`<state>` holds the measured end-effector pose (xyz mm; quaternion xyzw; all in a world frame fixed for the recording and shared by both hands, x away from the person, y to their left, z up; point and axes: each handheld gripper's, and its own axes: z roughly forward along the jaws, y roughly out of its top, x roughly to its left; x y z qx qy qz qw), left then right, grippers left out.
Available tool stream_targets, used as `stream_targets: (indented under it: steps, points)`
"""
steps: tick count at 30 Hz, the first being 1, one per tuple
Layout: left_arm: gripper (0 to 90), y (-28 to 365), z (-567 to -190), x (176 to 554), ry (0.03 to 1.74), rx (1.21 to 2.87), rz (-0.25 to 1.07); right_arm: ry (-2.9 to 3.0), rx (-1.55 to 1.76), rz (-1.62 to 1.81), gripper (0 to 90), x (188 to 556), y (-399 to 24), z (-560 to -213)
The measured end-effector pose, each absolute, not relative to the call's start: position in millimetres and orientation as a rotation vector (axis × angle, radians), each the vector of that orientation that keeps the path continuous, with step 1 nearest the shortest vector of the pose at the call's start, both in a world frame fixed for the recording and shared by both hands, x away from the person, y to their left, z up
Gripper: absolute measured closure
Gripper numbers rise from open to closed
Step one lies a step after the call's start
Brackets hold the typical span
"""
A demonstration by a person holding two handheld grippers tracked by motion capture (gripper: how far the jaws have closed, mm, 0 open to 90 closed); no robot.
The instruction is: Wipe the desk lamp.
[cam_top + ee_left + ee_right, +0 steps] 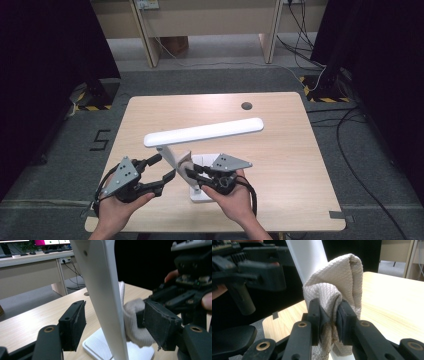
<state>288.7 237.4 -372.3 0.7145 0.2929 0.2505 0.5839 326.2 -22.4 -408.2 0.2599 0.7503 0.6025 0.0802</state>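
A white desk lamp stands on the wooden table (290, 165), with a long head bar (205, 132), a slanted stem (171, 154) and a flat base (202, 196). My right gripper (192, 174) is shut on a folded cream cloth (342, 282) and holds it against the stem (308, 260). My left gripper (165, 168) is open, its two pads standing on either side of the stem (105, 302) without pressing it. In the left gripper view the cloth (132, 325) lies just behind the stem, and the right gripper (192, 277) shows at the upper right.
A round cable hole (246, 106) sits near the table's far edge. Beyond the table are wooden desk legs (150, 45), floor cables (350, 150) and dark stands with yellow-black tape (325, 92). The lamp's head bar overhangs the middle of the table.
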Motion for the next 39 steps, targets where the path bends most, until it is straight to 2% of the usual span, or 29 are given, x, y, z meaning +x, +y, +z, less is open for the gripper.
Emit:
stream_targets:
  steps: [14, 25, 39]
  points:
    - [38.9, 221.5, -368.5, 300.5, 0.722, 1.600, 0.635, 2.261, 0.804, 1.787, 75.4, 326.7, -23.4, -415.9]
    - [48.6, 215.1, -370.1, 304.1, 0.759, 1.586, 0.661, 2.279, 0.826, 1.761, 75.4, 326.9, -25.5, -423.5]
    - [56.9, 212.5, -370.8, 302.6, 0.801, 1.573, 0.695, 2.314, 0.842, 1.726, 75.3, 326.9, -25.2, -433.4]
